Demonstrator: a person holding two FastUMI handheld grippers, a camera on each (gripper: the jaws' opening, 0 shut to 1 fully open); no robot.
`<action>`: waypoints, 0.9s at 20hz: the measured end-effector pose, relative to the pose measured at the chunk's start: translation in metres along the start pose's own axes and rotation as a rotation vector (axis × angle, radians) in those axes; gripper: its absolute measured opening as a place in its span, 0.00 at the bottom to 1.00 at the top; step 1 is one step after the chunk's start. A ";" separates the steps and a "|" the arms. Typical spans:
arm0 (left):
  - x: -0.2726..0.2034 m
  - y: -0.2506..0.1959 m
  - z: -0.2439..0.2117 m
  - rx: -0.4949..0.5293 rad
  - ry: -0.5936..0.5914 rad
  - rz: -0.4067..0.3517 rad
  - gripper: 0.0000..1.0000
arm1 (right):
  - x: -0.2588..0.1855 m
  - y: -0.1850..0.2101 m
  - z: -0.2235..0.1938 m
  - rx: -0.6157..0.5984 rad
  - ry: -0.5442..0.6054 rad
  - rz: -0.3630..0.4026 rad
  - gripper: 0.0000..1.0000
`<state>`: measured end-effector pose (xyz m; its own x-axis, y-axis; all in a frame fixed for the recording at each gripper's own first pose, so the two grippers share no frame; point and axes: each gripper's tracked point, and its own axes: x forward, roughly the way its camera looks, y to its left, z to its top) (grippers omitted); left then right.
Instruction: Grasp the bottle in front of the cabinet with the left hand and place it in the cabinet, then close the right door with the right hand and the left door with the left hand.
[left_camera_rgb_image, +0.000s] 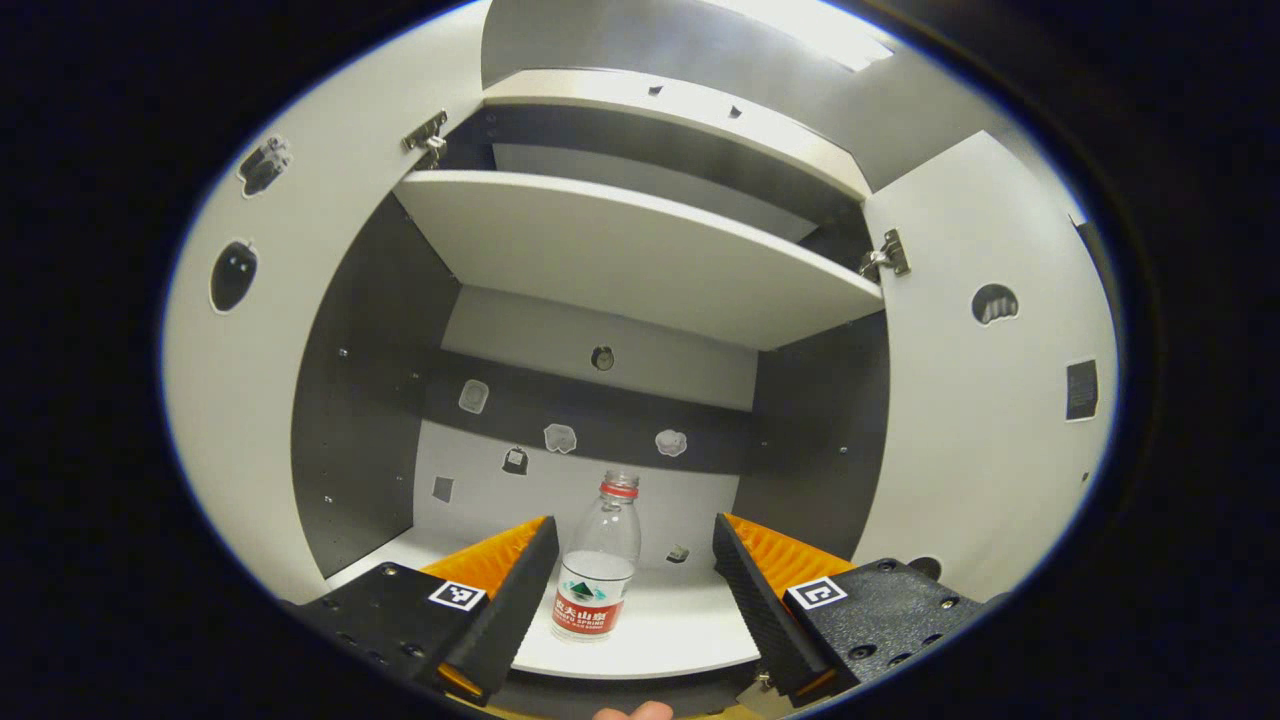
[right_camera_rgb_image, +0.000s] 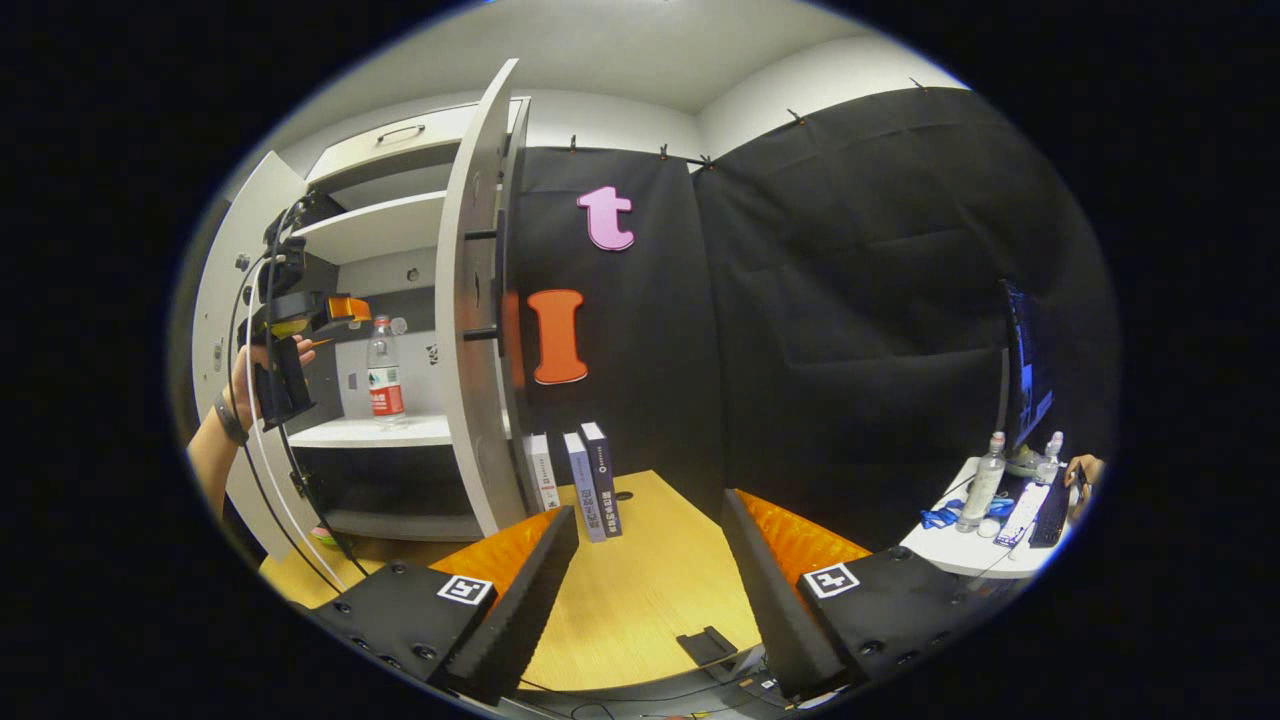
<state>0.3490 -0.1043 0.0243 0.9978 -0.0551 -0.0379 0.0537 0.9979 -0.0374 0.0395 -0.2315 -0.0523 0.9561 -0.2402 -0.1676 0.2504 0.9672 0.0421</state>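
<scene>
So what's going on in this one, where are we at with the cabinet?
A person is working two handheld grippers at an open cabinet. The bottle already stands upright on the cabinet's lower shelf. The left gripper is open around it without gripping. Both doors are open: the right door seen edge-on from the right gripper view, the left door swung wide. The right gripper is open over the wooden table, holding nothing.

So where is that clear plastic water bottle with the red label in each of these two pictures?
Left gripper view: the clear plastic water bottle with the red label stands low in the middle, upright on the white cabinet shelf, between the claw's open fingers.
Right gripper view: it stands at the left on the same shelf.
Shared landmark: that shelf.
</scene>
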 end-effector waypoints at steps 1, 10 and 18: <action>-0.017 0.000 0.006 -0.001 -0.014 0.009 0.94 | -0.001 0.003 0.003 0.001 -0.004 0.028 0.97; -0.166 -0.016 -0.008 0.041 -0.044 0.088 0.95 | -0.013 0.022 0.008 -0.012 -0.012 0.230 0.97; -0.263 -0.022 -0.070 0.055 -0.014 0.172 0.94 | -0.019 0.026 0.019 0.027 -0.019 0.273 0.97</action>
<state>0.0827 -0.1146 -0.0346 0.9929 0.1164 -0.0250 -0.1158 0.9930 0.0227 0.0311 -0.2029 -0.0296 0.9914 0.0273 -0.1283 -0.0132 0.9939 0.1093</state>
